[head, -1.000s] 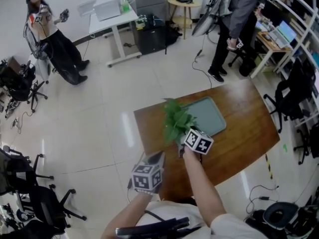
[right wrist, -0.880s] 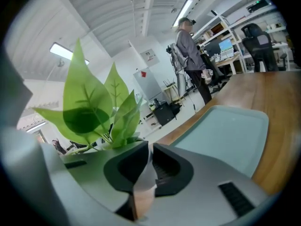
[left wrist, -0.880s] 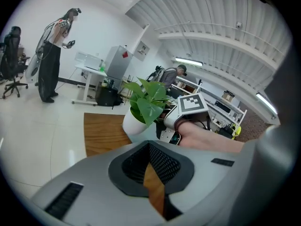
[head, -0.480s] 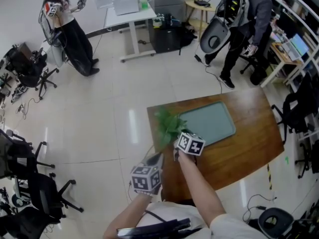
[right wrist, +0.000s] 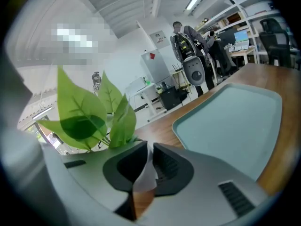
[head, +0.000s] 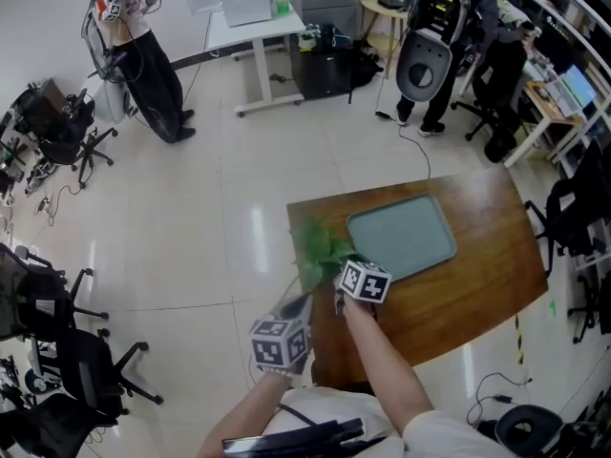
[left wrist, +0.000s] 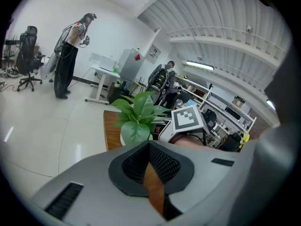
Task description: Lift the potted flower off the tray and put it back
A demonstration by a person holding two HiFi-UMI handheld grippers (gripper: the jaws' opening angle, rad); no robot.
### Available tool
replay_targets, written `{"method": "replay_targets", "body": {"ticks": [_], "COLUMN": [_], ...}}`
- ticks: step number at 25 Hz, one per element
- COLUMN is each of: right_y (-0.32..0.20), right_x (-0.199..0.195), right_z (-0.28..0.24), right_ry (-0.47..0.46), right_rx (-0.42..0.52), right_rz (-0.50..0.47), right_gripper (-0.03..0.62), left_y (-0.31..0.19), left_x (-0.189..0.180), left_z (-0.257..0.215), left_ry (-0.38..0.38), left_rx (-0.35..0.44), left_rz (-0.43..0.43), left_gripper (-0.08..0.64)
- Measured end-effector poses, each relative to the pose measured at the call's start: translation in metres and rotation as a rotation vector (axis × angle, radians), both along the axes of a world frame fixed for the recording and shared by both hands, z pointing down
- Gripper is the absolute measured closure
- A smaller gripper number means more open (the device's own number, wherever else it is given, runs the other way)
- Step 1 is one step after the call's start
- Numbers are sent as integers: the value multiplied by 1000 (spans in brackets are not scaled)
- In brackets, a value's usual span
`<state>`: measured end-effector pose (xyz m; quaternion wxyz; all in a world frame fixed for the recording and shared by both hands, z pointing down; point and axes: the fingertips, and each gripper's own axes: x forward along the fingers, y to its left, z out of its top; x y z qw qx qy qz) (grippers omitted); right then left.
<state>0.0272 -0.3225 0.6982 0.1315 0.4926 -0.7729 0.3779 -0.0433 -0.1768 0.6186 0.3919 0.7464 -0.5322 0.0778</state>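
- Potted flower (head: 320, 246), glossy green leaves: left of smooth grey-green tray (head: 401, 237), white rim pinched between right gripper (head: 337, 297) jaws, just easing open.
- Left gripper (head: 304, 303): closed, empty.

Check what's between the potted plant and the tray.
Just bare wooden table, seen in the right gripper view between the potted plant and the tray.

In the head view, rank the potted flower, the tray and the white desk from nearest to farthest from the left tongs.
1. Potted flower, just ahead of the left tongs.
2. Tray, to the right on the table.
3. White desk, far across the floor.
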Motion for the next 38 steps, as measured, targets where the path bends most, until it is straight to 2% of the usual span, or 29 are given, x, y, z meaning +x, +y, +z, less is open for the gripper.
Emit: {"method": "replay_targets", "body": {"ticks": [11, 15, 20, 24, 27, 33, 38], "right_y": [4, 3, 14, 32, 51, 103, 146], "right_x": [10, 22, 54, 75, 90, 113, 131], "right_z": [5, -6, -34, -64, -90, -120, -139], "right_ry": [14, -3, -36, -105, -103, -96, -48], "right_rx": [-10, 5, 65, 116, 170, 216, 243], "right_rz": [19, 65, 151, 168, 182, 204, 232], "right_gripper": [522, 480, 482, 526, 591, 592, 592], "left_y": [3, 2, -1, -4, -5, -2, 11], "left_x": [-1, -2, -2, 0, 3, 25, 50], "left_z": [-4, -13, -28, -42, -52, -67, -73], "left_ry": [3, 7, 17, 23, 20, 23, 32], "left_rx": [9, 30, 75, 115, 146, 201, 227], "left_rz": [4, 13, 41, 71, 99, 186, 264], "left_gripper": [565, 565, 565, 565, 565, 565, 565]}}
